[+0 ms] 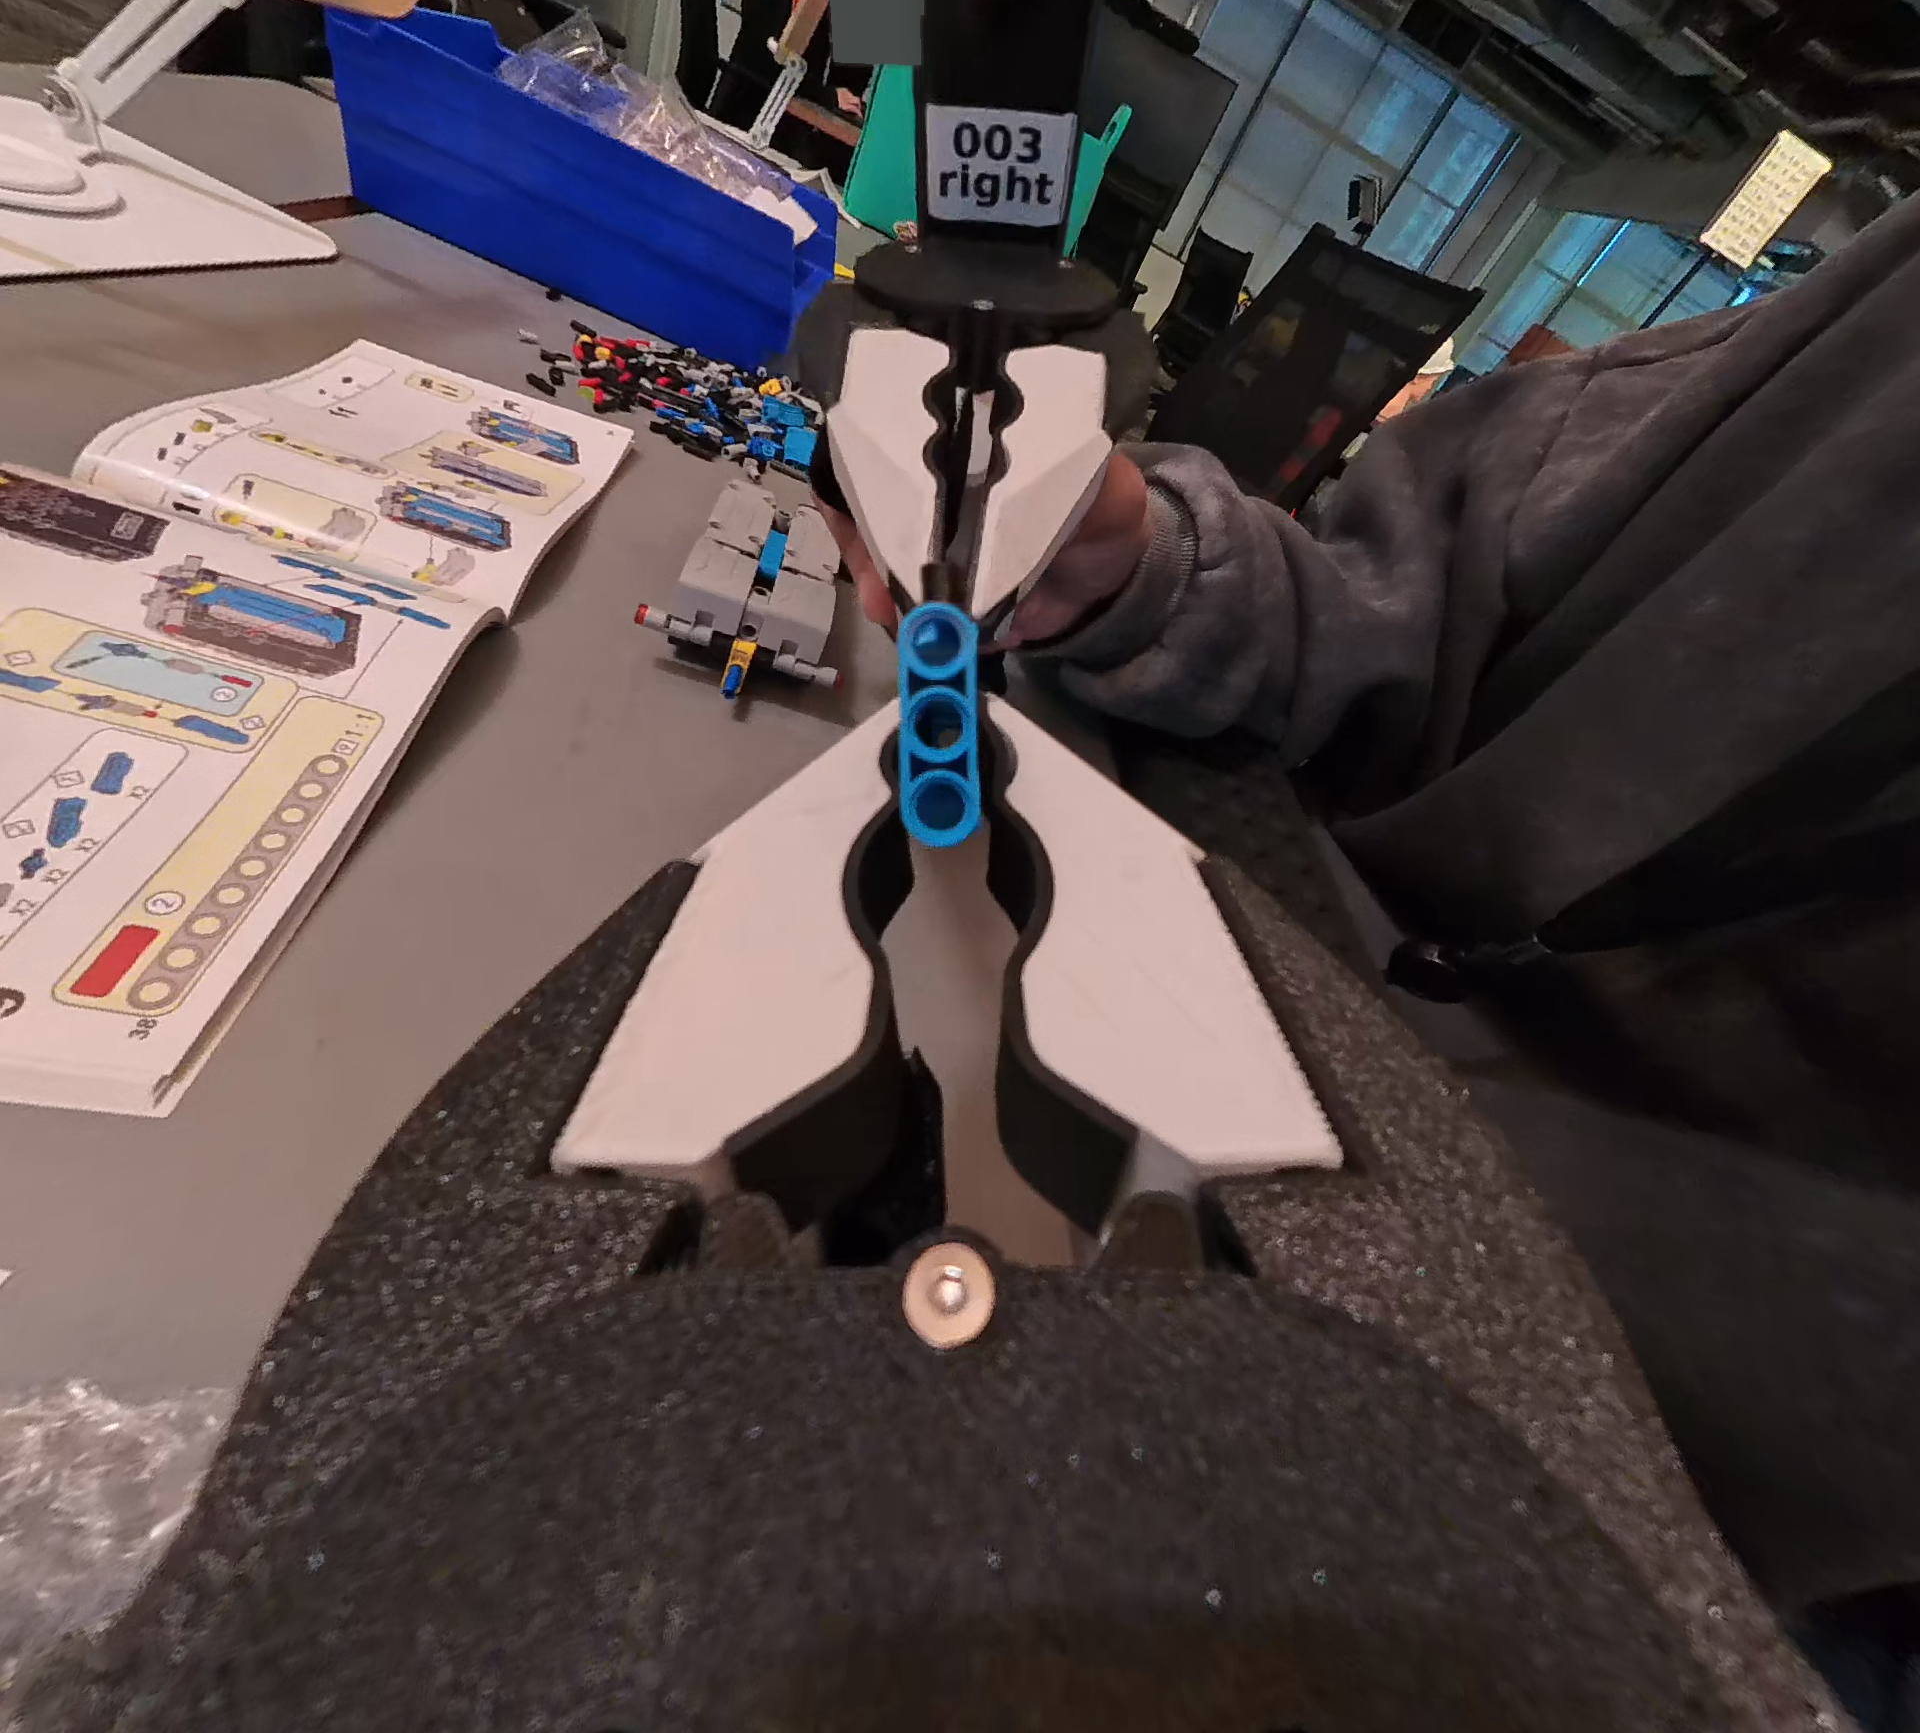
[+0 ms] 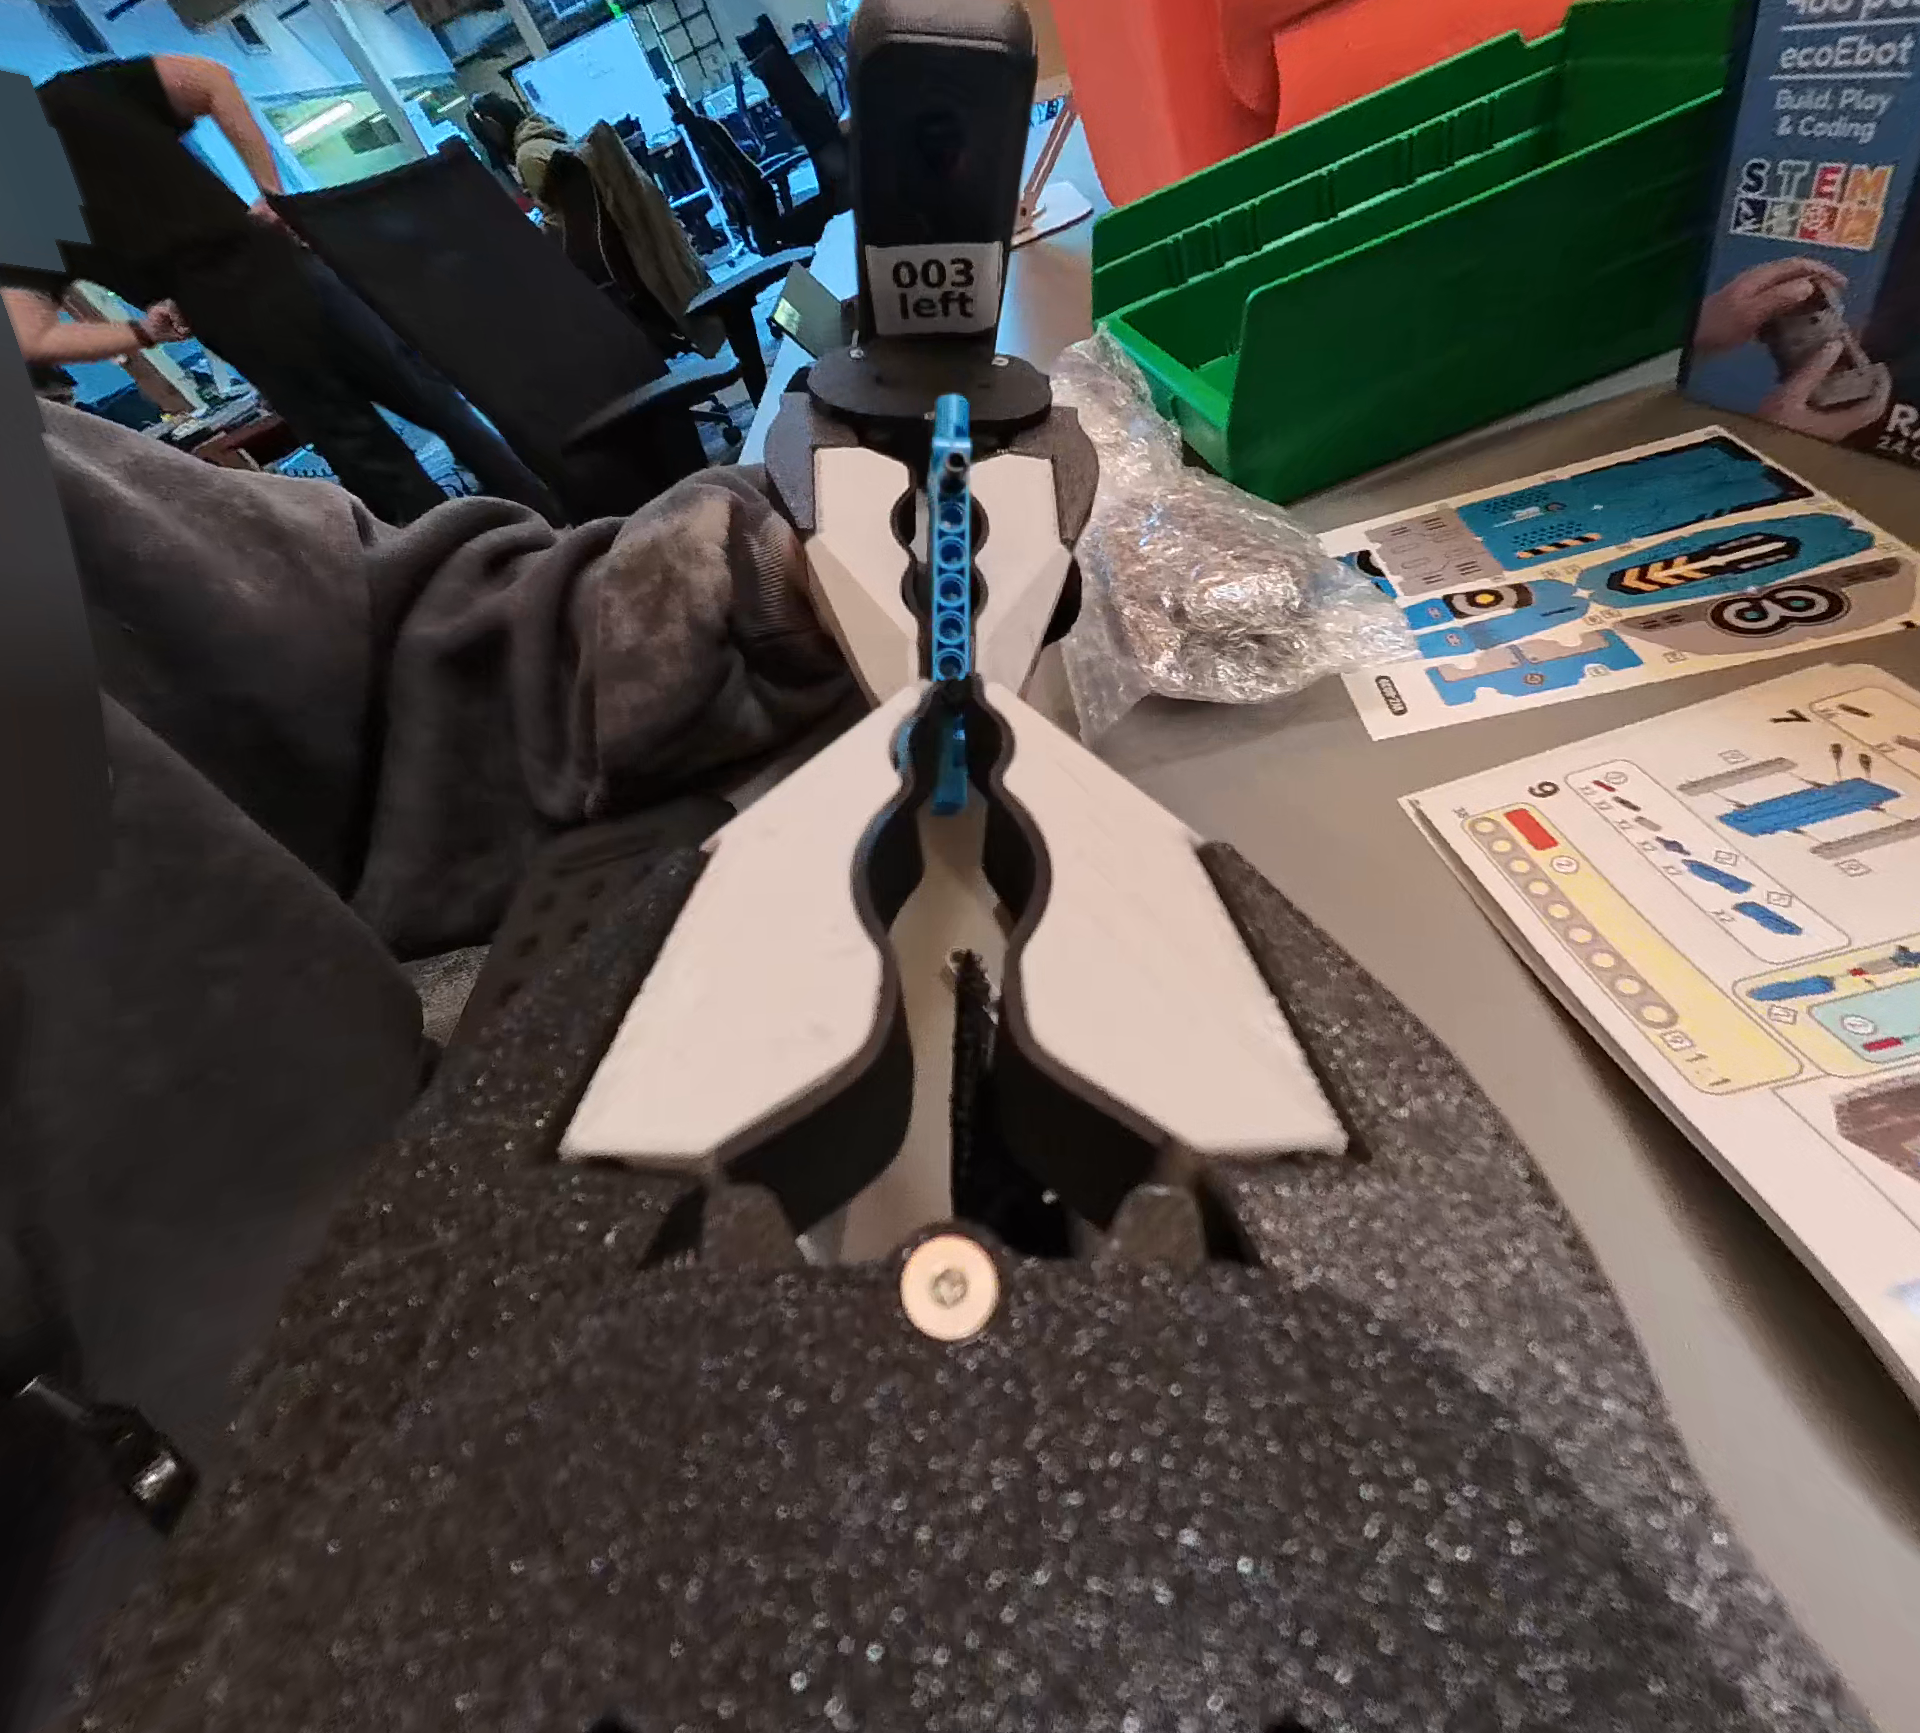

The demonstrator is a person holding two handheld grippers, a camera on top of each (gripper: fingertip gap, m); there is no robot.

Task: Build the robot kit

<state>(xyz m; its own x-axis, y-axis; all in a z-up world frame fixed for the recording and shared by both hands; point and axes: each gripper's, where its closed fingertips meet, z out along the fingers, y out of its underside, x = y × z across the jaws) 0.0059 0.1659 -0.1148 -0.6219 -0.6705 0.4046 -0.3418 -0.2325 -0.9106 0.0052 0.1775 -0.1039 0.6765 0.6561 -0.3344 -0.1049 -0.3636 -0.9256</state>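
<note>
Left wrist view: left gripper (image 1: 940,748) pinches a blue beam (image 1: 939,722) upright, meeting the right gripper (image 1: 951,587), whose jaws close on a small black pin (image 1: 940,580) at the beam's top hole; pin looks not fully seated. Grey partial model (image 1: 758,587) and loose parts (image 1: 675,395) lie on the table (image 1: 582,748). Right wrist view: right gripper (image 2: 951,727) pressed together at the beam (image 2: 948,571), which the left gripper (image 2: 945,644) holds; instruction sheets (image 2: 1662,904) sit alongside.

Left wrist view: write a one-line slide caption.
Left hand-held gripper pinches a blue holed beam tip-to-tip with the right hand-held gripper, above a grey table.
</note>
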